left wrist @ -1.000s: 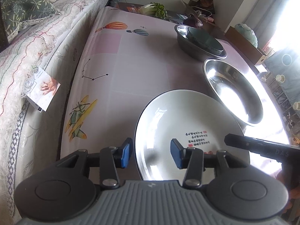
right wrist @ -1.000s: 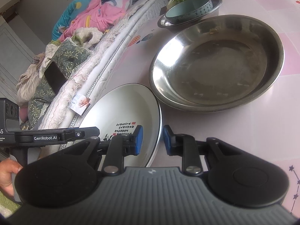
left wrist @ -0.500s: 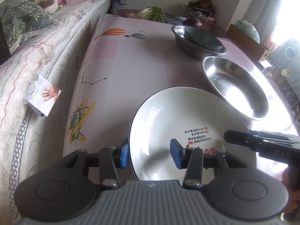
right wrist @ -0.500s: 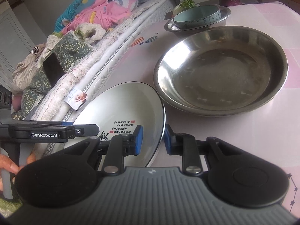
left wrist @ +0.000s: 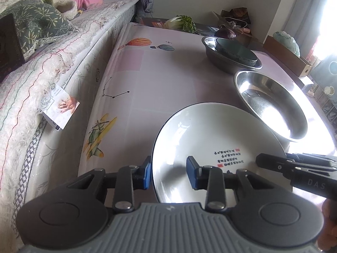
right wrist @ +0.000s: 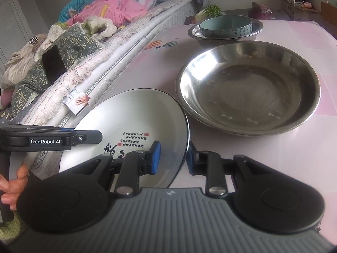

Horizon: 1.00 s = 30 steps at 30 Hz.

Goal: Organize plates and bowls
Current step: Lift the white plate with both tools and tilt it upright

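White plate (left wrist: 212, 135) has lifted, both tongs (left wrist: 168, 174) (right wrist: 172, 158) straddling its rim.

My white plate (left wrist: 210, 139) with black calligraphy and a dark rim sits tilted at the table's near edge, just beside the wide shallow steel basin (right wrist: 248, 86), beyond which a teal bowl (right wrist: 225, 27) nests in a smaller steel basin (right wrist: 195, 34).

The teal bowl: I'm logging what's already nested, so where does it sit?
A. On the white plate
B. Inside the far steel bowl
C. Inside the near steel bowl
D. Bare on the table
B: the teal bowl sits inside the far steel bowl; the near steel bowl holds nothing.
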{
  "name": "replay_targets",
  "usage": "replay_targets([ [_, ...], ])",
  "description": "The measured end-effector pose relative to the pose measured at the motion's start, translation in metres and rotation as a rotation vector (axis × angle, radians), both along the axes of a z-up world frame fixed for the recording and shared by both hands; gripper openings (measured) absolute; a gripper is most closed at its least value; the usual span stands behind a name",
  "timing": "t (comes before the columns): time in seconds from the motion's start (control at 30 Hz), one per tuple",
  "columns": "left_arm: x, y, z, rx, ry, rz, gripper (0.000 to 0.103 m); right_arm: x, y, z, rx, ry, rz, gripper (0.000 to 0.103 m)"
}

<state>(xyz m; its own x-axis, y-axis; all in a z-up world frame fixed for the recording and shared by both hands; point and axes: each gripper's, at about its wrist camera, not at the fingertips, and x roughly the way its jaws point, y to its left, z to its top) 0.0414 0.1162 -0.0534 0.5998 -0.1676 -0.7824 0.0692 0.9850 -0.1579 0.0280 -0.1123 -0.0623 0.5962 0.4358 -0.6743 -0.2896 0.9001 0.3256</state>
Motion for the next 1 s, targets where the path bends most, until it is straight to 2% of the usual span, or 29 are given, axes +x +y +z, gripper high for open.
replay_targets([
  [0.57, -0.016, 0.015, 0.012, -0.017, -0.013, 0.058, 0.032, -0.003, 0.008, 0.013, 0.023, -0.001, 0.028, 0.025],
  [1.0, -0.023, 0.027, 0.030, -0.023, -0.054, 0.097, 0.032, -0.003, 0.017, 0.031, 0.046, -0.030, 0.051, 0.025],
])
